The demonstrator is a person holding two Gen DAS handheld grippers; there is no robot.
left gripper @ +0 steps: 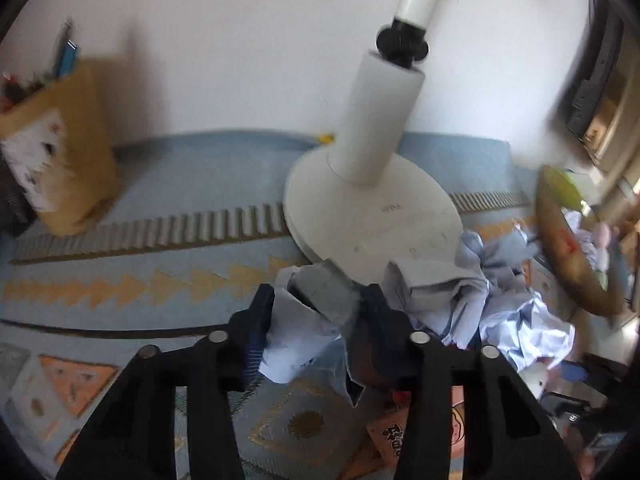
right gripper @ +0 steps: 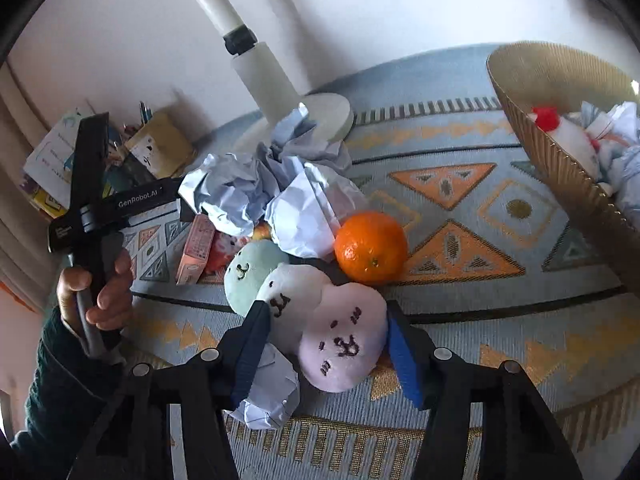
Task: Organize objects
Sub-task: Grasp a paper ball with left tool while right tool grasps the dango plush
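Left wrist view: my left gripper is clamped on a crumpled paper ball, both fingers pressed into its sides, held above the patterned cloth. Ahead stands the white lamp base; more crumpled paper lies to the right, beside the woven basket. The frame is blurred, so I cannot tell whether the ball is fully clear of the pile.

Right wrist view: my right gripper stands open around the plush dumpling string, its blue pads at either side of the lilac piece without visibly squeezing it. An orange touches the plush just behind. The basket at upper right already holds paper and a toy.

Judged step: sorting loose items into the basket. Next, I would carry the held paper over the basket rim and let go, then close the right fingers on the plush without trapping the orange.
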